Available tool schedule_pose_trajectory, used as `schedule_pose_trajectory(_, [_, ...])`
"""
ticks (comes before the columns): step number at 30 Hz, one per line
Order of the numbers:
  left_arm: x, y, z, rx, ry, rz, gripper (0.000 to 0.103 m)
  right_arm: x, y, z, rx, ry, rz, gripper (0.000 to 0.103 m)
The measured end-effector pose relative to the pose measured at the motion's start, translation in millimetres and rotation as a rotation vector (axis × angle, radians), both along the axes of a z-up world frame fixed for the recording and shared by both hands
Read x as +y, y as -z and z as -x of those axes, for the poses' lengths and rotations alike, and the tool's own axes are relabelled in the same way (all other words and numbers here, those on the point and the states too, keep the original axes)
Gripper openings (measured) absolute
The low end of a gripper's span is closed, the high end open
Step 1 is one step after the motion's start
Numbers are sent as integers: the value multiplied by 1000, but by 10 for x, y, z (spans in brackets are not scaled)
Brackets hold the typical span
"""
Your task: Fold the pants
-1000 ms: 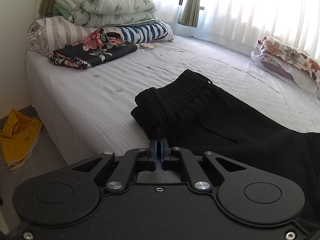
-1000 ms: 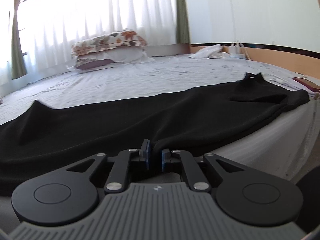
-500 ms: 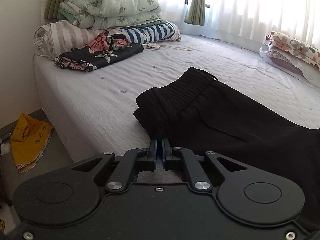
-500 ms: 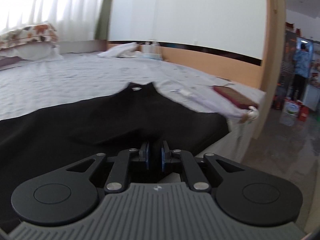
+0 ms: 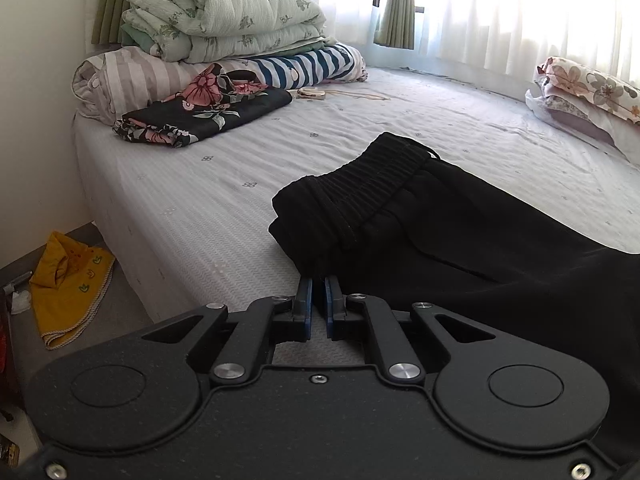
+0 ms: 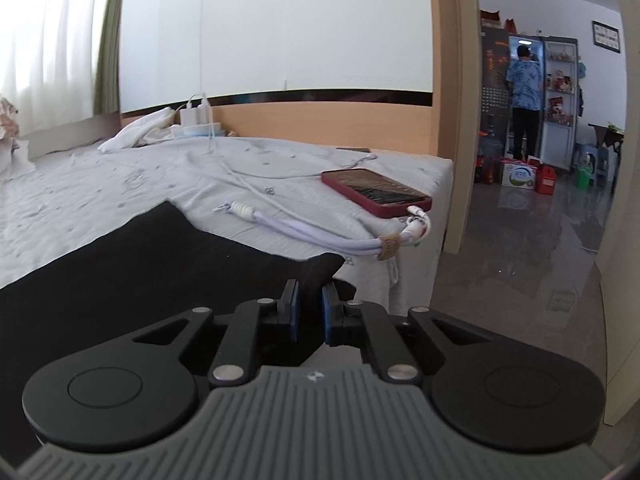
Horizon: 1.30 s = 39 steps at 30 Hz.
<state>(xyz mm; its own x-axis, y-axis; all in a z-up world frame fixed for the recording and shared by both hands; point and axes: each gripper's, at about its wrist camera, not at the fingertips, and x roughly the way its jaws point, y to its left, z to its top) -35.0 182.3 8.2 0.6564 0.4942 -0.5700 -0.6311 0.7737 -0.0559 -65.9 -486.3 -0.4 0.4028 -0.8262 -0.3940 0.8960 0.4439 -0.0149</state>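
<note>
Black pants (image 5: 460, 240) lie lengthwise along the near edge of the bed (image 5: 240, 168), the elastic waistband towards the left. My left gripper (image 5: 319, 284) is shut, its tips pinching the near corner of the waist. In the right wrist view the leg end of the pants (image 6: 140, 272) reaches almost to the bed's corner. My right gripper (image 6: 309, 300) is shut on the near hem corner, with black cloth bunched between its blue pads.
A red phone (image 6: 376, 192) and a lilac cable (image 6: 320, 232) lie just beyond the hem. A folded floral garment (image 5: 204, 116), stacked quilts (image 5: 220, 16) and pillows (image 5: 588, 92) sit farther back. A yellow cloth (image 5: 68, 280) is on the floor. A person (image 6: 524, 96) stands at a distant fridge.
The right gripper has travelled right along the pants' near edge, from mid-leg to the hem, and its view swung to the phone and doorway. The left gripper has barely moved.
</note>
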Motion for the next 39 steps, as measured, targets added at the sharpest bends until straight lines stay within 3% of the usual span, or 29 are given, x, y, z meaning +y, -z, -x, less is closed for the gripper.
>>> schedule_pose_trajectory(1, [-2,0,-1,0,-1,-1,8,0,-4,16,-15,15,-1,33])
schedule_pose_trajectory(3, [-3,-2,2,-2,-3,2,8,-6,-39,83,-65,62,-1,52])
schedule_pose_trajectory(6, [-2,-1,12,-8,-8,5,8,13,-89,241,-158,75,-18,60])
schedule_pose_trajectory(9, [-6,-1,12,-9,-12,4,8,-1,-78,291,-165,83,-63,71])
schedule_pose_trajectory(14, [10,-2,22,-17,-11,16,8,-98,1,333,-229,46,-211,74])
schedule_pose_trajectory(16, [25,-41,60,-39,-20,40,14,-58,-6,337,-261,6,-218,74])
schedule_pose_trajectory(18, [28,-119,129,-78,-27,63,41,-8,-34,316,-284,-48,-214,74])
schedule_pose_trajectory(20, [-39,-211,170,-104,-15,18,48,12,-32,265,-278,-69,-228,74])
schedule_pose_trajectory(23, [-229,-370,188,-130,38,-95,56,12,-17,233,-273,-50,-251,74])
schedule_pose_trajectory(26, [-418,-497,158,-159,117,-124,66,-3,-12,263,-297,-40,-265,74])
schedule_pose_trajectory(32, [-942,-576,-20,-167,332,-58,74,-37,-9,320,-355,-71,-286,74])
schedule_pose_trajectory(39, [-1851,-499,-248,-135,598,18,79,-152,53,310,-362,-54,-324,74])
